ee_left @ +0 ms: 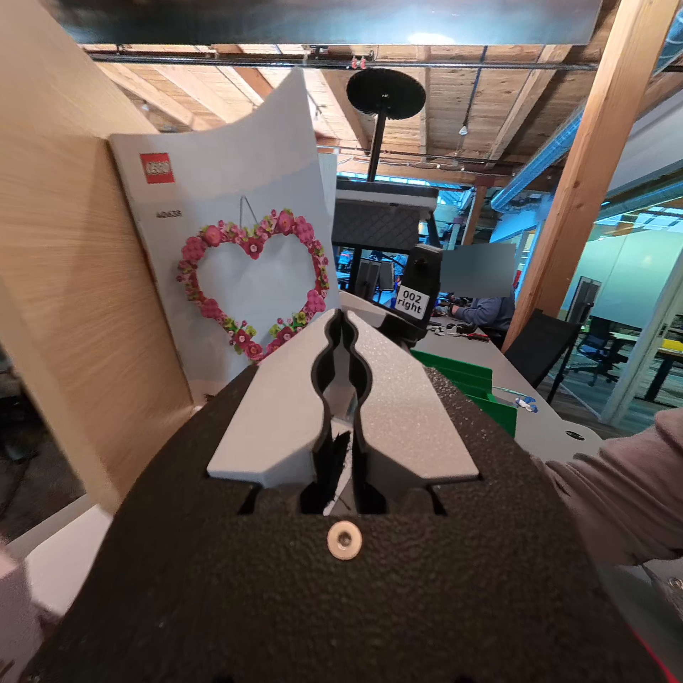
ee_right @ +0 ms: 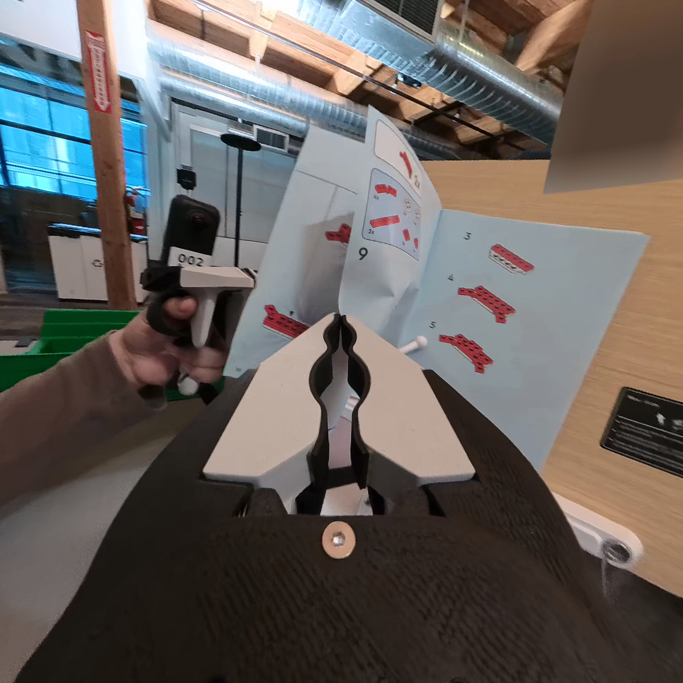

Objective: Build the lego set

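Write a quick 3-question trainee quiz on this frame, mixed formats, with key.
1. True or false: the instruction booklet lies closed and flat on the table.
2. The bins at the left of the right wrist view are: A) green B) blue C) yellow
3. Fill in: the booklet's cover shows a flower wreath shaped like a ____.

Key:
1. False. It stands open, propped against the wooden panel.
2. A
3. heart
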A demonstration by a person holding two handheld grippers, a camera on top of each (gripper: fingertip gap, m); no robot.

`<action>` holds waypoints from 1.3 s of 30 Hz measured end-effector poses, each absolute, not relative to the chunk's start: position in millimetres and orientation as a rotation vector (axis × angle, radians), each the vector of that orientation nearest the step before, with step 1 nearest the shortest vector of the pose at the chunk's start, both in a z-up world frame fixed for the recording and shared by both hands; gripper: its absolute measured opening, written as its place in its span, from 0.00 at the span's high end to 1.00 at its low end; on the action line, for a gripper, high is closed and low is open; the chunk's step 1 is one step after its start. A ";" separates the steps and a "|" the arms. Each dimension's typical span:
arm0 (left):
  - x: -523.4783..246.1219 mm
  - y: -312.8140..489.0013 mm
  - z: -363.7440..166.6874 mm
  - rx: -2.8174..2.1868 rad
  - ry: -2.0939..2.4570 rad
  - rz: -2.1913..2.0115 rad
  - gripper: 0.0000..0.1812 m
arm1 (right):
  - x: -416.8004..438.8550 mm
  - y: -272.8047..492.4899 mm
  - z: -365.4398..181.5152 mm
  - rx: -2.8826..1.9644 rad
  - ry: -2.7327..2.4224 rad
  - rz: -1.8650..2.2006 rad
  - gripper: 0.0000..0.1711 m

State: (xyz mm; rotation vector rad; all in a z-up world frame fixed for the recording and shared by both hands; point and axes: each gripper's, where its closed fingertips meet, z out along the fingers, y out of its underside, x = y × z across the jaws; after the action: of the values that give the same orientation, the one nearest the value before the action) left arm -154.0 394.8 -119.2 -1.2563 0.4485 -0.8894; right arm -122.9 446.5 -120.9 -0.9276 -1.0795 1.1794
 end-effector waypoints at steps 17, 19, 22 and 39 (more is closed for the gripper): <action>-235.1 402.6 -134.4 -1.371 0.174 -0.609 1.00 | -96.6 512.9 -129.5 -1.135 -0.797 1.006 1.00; -237.8 403.7 -135.1 -1.380 0.164 -0.578 1.00 | -93.9 517.0 -130.2 -1.149 -0.782 1.001 1.00; -242.5 405.0 -136.2 -1.396 0.145 -0.535 1.00 | -92.4 517.5 -130.1 -1.153 -0.783 1.014 1.00; -241.6 406.2 -139.5 -1.441 0.132 -0.538 1.00 | -148.8 435.3 -120.8 -1.086 -1.070 1.275 1.00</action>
State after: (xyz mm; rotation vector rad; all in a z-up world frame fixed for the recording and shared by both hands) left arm -241.6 406.2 -139.5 -1.4411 0.1322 -0.5381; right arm -148.8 435.3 -120.8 -1.0855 -1.0698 1.2748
